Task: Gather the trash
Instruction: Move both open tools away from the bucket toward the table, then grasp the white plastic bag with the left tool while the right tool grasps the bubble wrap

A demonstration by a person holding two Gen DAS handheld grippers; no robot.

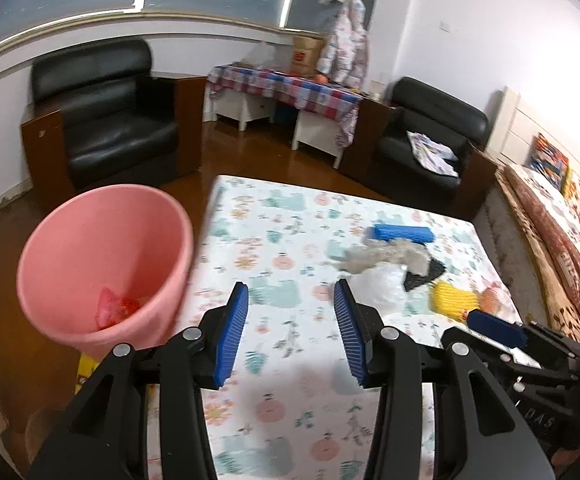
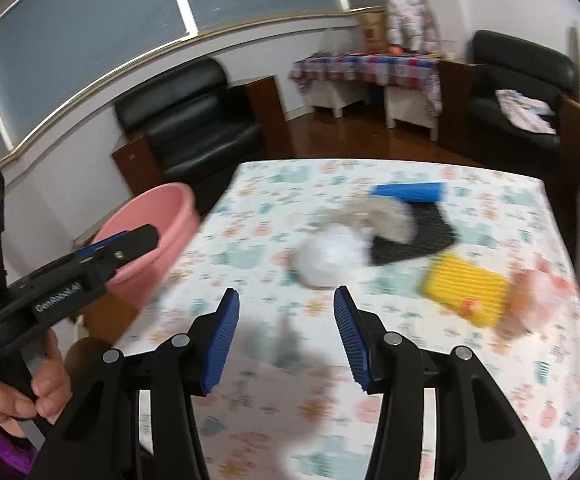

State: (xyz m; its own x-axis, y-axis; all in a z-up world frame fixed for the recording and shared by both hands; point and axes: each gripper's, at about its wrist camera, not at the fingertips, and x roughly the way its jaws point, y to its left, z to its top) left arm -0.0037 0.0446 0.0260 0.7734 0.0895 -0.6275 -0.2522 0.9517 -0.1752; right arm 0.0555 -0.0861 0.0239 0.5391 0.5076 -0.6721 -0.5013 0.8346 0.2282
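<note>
Pink plastic bin [image 1: 102, 264] standing off the left edge of the worktop [image 1: 290, 240], one reddish scrap [image 1: 114, 306] lying at its bottom. Floral cloth covering the worktop. Left claw [image 1: 291, 300] hovering over the near cloth, jaws standing apart, nothing between them. Trash sitting in one loose cluster toward the far right of the worktop: one blue ribbed piece [image 1: 403, 234], one grey fluffy wad [image 1: 385, 256] just in front of it, one clear crumpled plastic ball [image 2: 329, 258], one black mesh piece [image 2: 413, 240], one yellow ribbed piece [image 2: 463, 288], and one pinkish crumpled piece [image 2: 533, 300] at the far right, blurred. Right claw [image 2: 286, 304] pointing toward the plastic ball, jaws likewise apart and empty, well short of the cluster. One hand [image 2: 30, 396] gripping the left tool's handle. Two black armchairs sitting beyond the worktop.
</note>
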